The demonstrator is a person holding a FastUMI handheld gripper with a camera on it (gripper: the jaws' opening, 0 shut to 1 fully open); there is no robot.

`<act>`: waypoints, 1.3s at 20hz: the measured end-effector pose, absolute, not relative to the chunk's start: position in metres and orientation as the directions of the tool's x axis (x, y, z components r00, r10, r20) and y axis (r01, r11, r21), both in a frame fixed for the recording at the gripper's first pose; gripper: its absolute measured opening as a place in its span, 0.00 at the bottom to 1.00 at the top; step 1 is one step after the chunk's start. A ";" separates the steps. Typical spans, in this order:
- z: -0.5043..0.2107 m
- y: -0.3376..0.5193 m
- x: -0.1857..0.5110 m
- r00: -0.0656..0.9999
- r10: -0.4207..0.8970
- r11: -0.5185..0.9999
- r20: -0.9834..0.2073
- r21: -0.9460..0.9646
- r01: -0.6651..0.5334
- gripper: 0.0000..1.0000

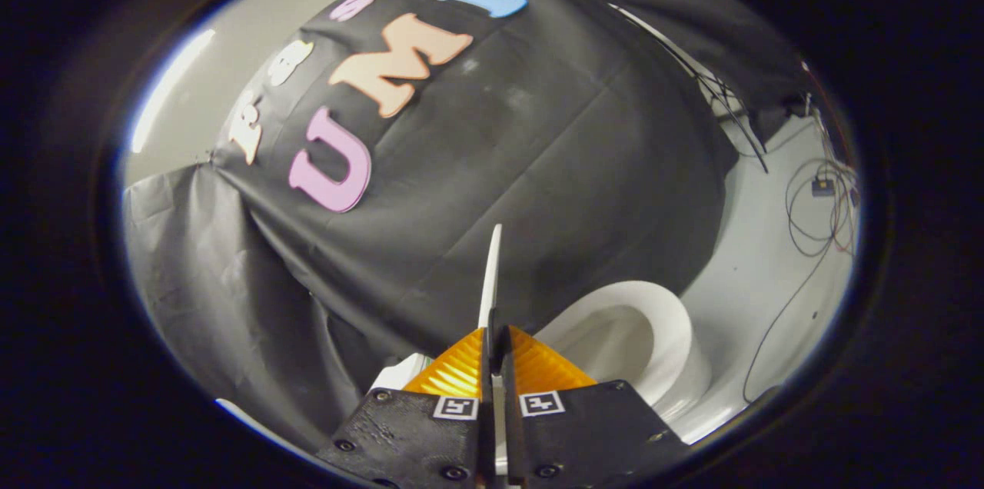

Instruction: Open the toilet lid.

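1. Gripper fingers sit pressed close together, with the thin white edge of the toilet lid pinched between them. Both fingers appear to press on it, so the grasp looks firm, not loose.

2. Lid seen edge-on, rising as a narrow white blade straight ahead from between the fingertips and standing roughly upright against the black cloth wall behind it. Holding it by the rim is a sensible choice: a thin edge is what two fingers can clamp, and the rim gives the most leverage about the hinge.

3. Toilet bowl lies just to the right of the fingers and below the lid, its white rim and hollow uncovered. Judging from that, the lid is already raised well clear of the bowl and the task seems nearly done; what remains is probably to lean it back to rest and let go.

4. Tool pose: the view is tilted, so the handheld tool seems rolled to one side and aimed somewhat upward, following the lid's swing. The holding hand cannot be seen.

5. Farther out, a pale floor spreads to the right of the bowl, with loose dark cables and a small box lying on it, well apart from the toilet.
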State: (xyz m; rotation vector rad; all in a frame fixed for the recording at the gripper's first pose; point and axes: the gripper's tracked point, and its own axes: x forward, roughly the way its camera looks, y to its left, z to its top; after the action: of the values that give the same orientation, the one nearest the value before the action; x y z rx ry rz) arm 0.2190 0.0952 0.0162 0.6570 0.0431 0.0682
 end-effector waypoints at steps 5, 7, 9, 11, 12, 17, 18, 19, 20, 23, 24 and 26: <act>0.045 0.136 0.219 0.997 0.067 0.886 -0.043 0.461 -0.040 0.07; 0.053 0.142 0.221 0.997 0.015 0.921 -0.071 0.390 0.014 0.07; 0.059 0.156 0.218 0.997 -0.013 0.935 -0.080 0.352 0.041 0.07; 0.068 0.172 0.218 0.998 -0.010 0.945 -0.070 0.324 0.032 0.07; 0.072 0.180 0.217 0.998 -0.018 0.953 -0.067 0.302 0.037 0.07; 0.086 0.217 0.218 0.999 -0.018 0.978 -0.041 0.206 0.026 0.07; 0.087 0.227 0.219 1.000 0.002 0.982 -0.029 0.189 0.004 0.07; 0.090 0.235 0.220 1.000 0.014 0.986 -0.025 0.168 -0.010 0.08; 0.093 0.241 0.219 1.000 0.021 0.989 -0.022 0.148 -0.018 0.08; 0.099 0.267 0.223 0.998 0.068 0.994 -0.015 0.085 -0.067 0.07; 0.100 0.277 0.223 0.996 0.089 0.995 -0.012 0.054 -0.088 0.08; 0.104 0.293 0.226 0.992 0.129 0.992 -0.009 0.009 -0.129 0.08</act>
State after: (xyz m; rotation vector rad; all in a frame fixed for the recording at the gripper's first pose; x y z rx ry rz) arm 0.2259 0.2926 0.1040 0.0081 0.0097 0.1298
